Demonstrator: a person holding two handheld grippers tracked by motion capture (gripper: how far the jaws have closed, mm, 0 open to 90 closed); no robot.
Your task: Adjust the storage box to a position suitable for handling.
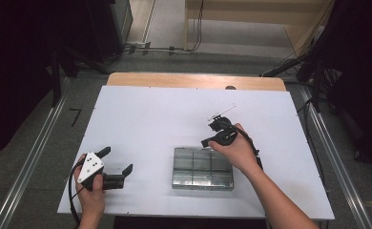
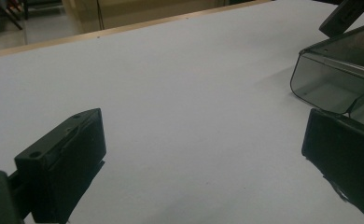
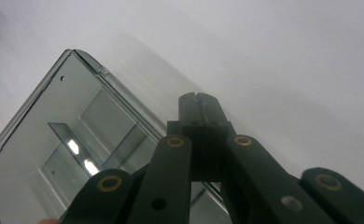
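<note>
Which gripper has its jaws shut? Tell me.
The right gripper, at the far edge of the clear box: its jaws are pressed together. The left gripper holds its jaws wide apart.

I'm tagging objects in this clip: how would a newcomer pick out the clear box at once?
Find the white table. Near its front edge, right of centre, lies the clear box, flat, with the right gripper shut at its far edge. It is see-through, split into small compartments, and the sole loose item there.
</note>
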